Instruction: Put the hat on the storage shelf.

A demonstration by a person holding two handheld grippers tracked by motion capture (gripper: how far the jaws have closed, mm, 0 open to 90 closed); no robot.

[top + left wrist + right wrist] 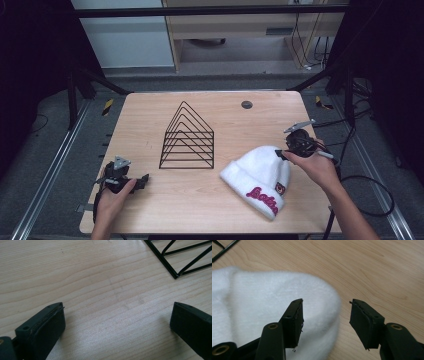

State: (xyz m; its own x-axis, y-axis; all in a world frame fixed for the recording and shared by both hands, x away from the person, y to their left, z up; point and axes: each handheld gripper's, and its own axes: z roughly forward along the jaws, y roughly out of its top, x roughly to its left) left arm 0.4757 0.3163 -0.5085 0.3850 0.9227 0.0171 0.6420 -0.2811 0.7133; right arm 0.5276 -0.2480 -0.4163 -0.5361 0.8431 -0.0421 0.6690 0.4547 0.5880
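A white knit hat (255,172) with pink lettering and a small patch on its cuff lies on the right half of the wooden table (190,205). My right gripper (280,154) hovers at the hat's right edge, held in a hand. In the right gripper view the hat (262,297) lies below and past my right gripper (325,307); the jaws stand apart, the left one over the white knit, the right one over bare wood, neither pressing on it. My left gripper (145,180) rests at the table's front left, and in its own view my left gripper (117,315) is open over bare wood.
A black wire rack (187,140) of nested triangles stands at the table's middle; its corner (175,262) lies ahead and right of the left gripper. A dark round grommet (246,104) sits near the far edge. Cables trail off the right side.
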